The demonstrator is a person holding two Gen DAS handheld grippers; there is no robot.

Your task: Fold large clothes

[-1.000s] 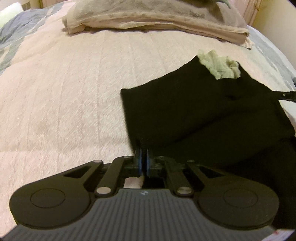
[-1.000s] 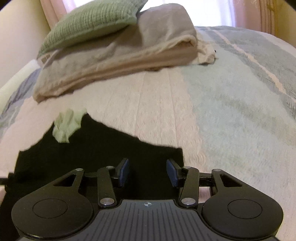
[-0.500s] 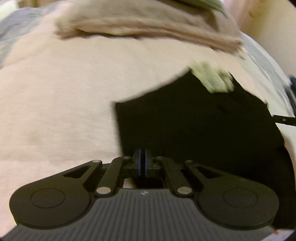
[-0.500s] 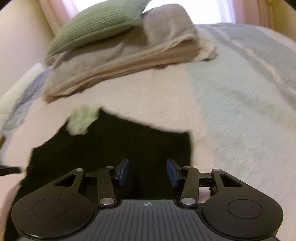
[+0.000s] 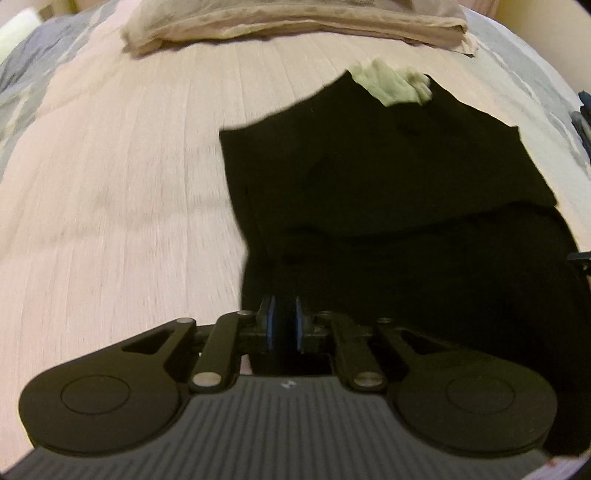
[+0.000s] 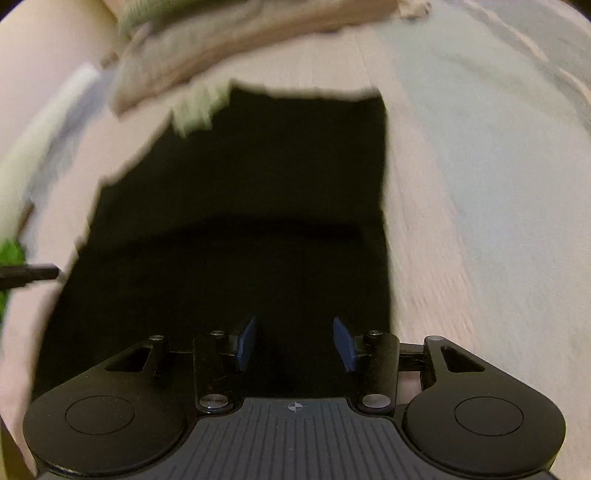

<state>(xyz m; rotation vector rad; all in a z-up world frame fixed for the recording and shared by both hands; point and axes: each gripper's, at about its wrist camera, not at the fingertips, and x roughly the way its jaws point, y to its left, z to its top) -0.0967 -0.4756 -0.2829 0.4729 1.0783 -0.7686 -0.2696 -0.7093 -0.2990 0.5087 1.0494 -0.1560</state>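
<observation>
Bedroom shot, warm dim light going on

A pale pink quilted bedspread (image 5: 110, 192) is covering the bed, with a grey-blue patterned section (image 6: 498, 155) running down one side. A stack of folded beige blankets (image 5: 295, 18) is sitting at the far end, and a cream wall (image 6: 48, 48) is showing behind.

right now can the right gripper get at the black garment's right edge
Probably yes. The right gripper, its jaws opening with nothing pinched, hangs over the black garment, whose right edge lies just beside it on bare bedspread. Blur hides how high it is.
</observation>
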